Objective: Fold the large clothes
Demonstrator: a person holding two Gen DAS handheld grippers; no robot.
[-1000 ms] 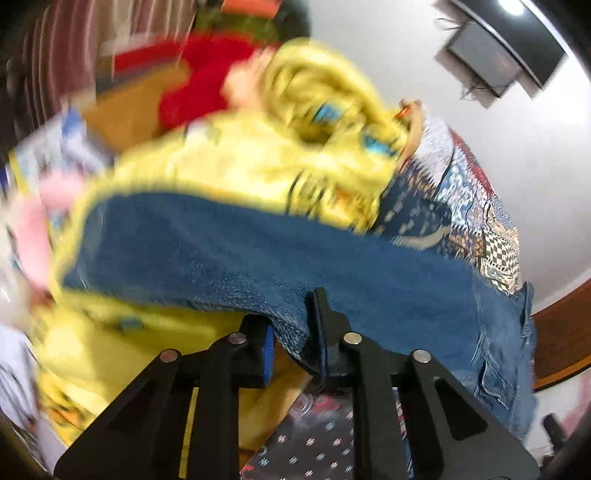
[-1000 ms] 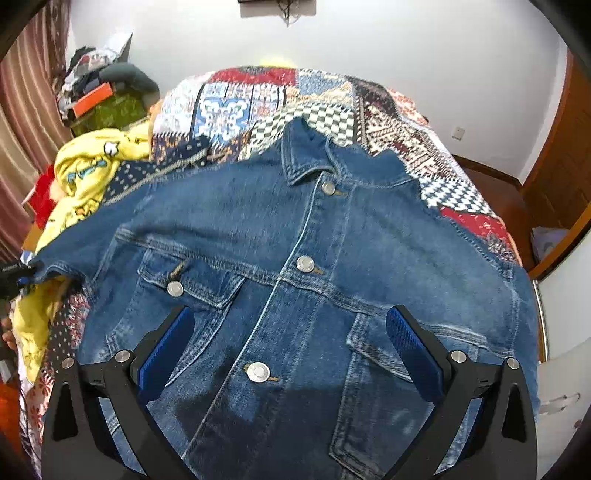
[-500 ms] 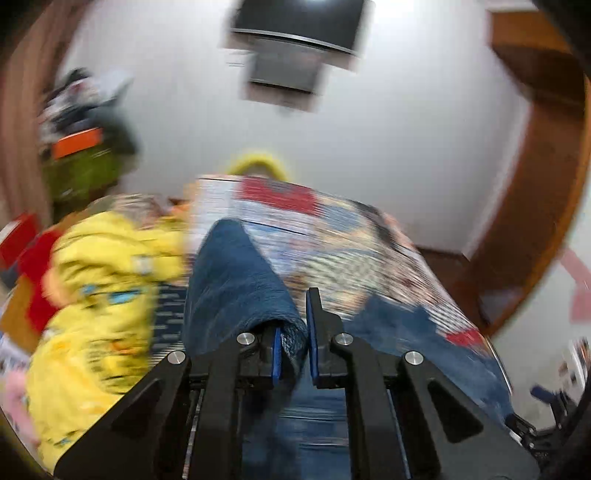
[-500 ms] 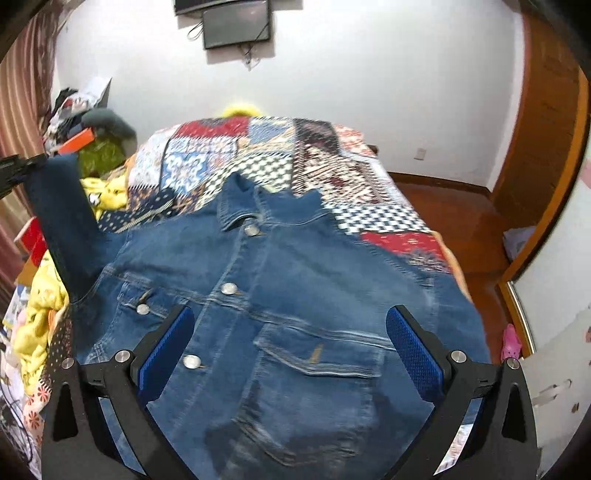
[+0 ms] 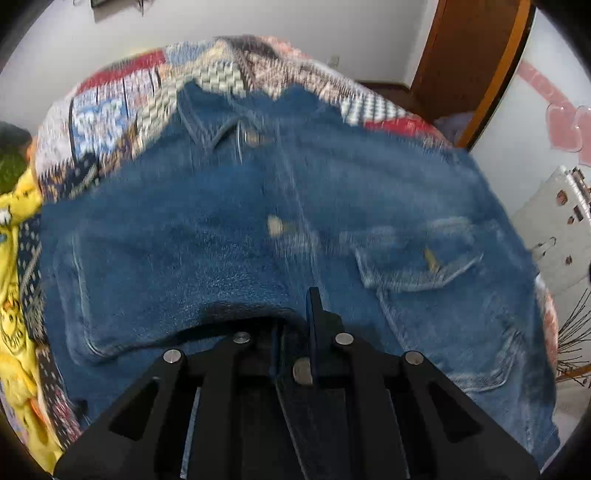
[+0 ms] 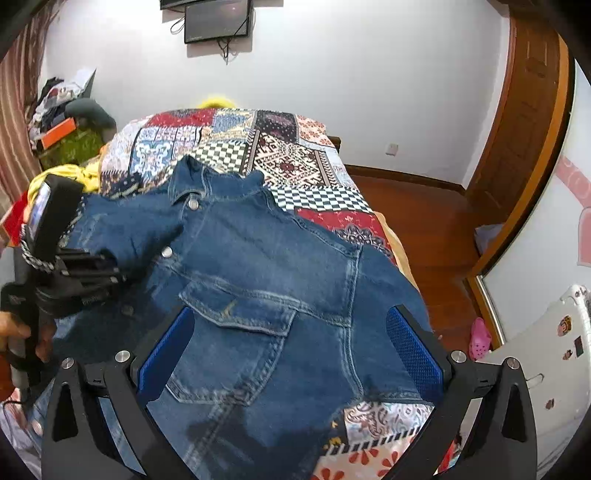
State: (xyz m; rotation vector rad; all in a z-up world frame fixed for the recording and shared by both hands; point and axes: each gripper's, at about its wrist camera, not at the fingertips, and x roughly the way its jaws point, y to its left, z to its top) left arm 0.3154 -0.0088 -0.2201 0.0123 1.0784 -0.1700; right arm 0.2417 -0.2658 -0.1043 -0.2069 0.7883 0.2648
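A blue denim jacket (image 6: 280, 280) lies front-up on a patchwork bed, collar toward the far wall; it fills the left wrist view (image 5: 369, 192). My left gripper (image 5: 293, 325) is shut on the jacket's left sleeve (image 5: 177, 273), which is folded across the jacket's chest. In the right wrist view the left gripper (image 6: 107, 264) sits at the left with the sleeve (image 6: 147, 229) in it. My right gripper (image 6: 290, 354) is open and empty, above the jacket's lower right part, its blue pads wide apart.
The patchwork bedspread (image 6: 288, 155) covers the bed. Yellow clothing (image 5: 14, 280) is piled along the bed's left side. A wooden floor (image 6: 421, 221) and door (image 6: 524, 110) are to the right. A white object with stickers (image 6: 546, 347) stands at the right. A wall screen (image 6: 218, 18) hangs behind.
My left gripper has carried the sleeve from the bed's left side up and over onto the jacket's front. The right gripper has stayed open and drifted right.
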